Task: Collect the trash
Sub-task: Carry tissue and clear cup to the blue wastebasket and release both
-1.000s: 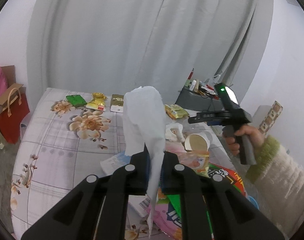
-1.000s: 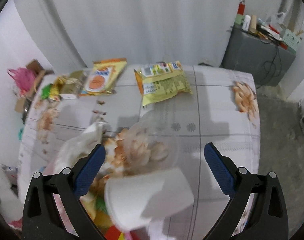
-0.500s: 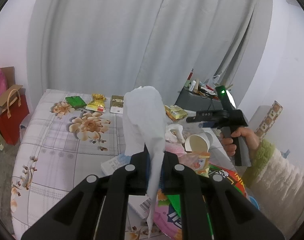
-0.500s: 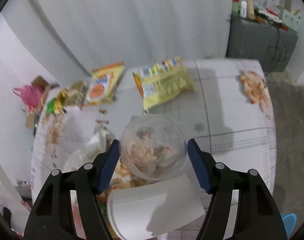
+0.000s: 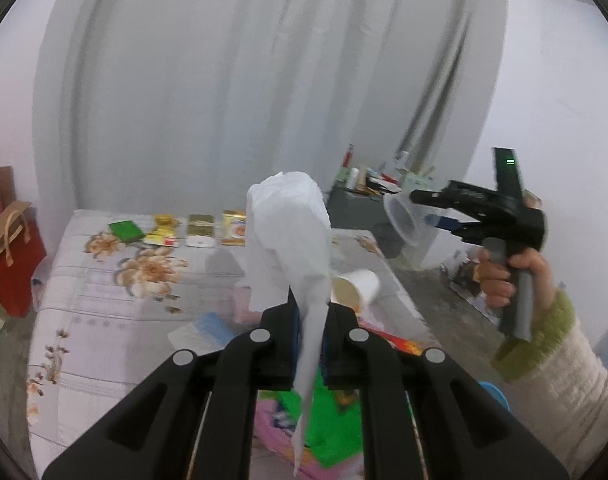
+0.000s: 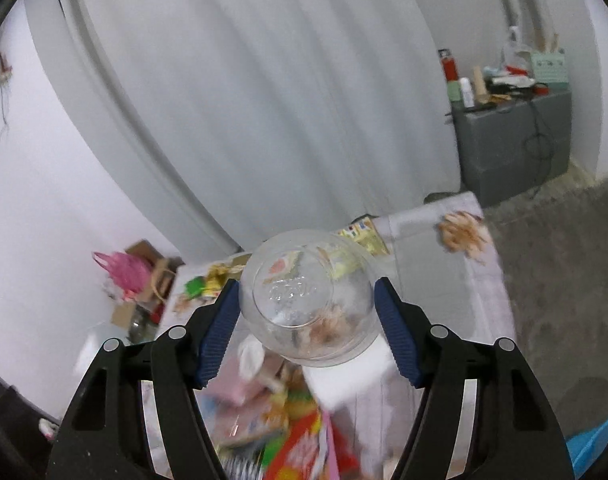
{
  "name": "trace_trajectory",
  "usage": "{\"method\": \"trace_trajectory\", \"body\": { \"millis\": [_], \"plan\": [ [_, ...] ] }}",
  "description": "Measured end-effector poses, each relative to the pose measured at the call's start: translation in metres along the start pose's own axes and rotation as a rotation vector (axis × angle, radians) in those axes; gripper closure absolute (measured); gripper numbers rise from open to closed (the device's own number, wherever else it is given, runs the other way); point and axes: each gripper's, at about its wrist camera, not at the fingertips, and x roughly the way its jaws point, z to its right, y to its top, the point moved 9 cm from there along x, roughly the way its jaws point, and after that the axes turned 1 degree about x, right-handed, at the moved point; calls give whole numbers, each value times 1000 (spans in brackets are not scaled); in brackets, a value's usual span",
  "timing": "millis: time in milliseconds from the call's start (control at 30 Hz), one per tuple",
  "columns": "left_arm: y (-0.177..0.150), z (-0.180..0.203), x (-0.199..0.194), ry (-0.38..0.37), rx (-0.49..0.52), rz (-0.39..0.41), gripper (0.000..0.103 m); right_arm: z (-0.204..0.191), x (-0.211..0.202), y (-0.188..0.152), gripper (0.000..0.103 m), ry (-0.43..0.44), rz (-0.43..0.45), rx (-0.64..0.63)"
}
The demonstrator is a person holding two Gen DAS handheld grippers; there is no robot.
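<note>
The right gripper [image 6: 307,316], open a second earlier, had clamped the clear plastic cup [image 6: 307,300] and lifted it off the table [image 5: 104,280]. The left gripper [image 5: 308,344] remained closed on the tissue [image 5: 288,240].

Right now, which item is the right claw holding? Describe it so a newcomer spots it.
Start at the flowered table, then look above its far right corner to the right claw. Between its blue pads sits a clear plastic cup, see-through and lifted off the table, unlike the white paper cup lying below.
</note>
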Motion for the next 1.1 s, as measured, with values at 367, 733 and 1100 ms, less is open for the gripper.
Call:
{"method": "trace_trajectory", "body": {
  "millis": [367, 733, 1100],
  "plan": [
    [-57, 163, 45, -304, 140, -198, 95, 165, -186, -127, 39, -249, 128, 415],
    [-164, 364, 141, -491, 399, -553, 95, 326, -280, -256, 39, -408, 312, 925],
    [-290, 506, 217, -523, 583, -735, 95, 429, -287, -314, 39, -379, 335, 1201]
  ]
}}
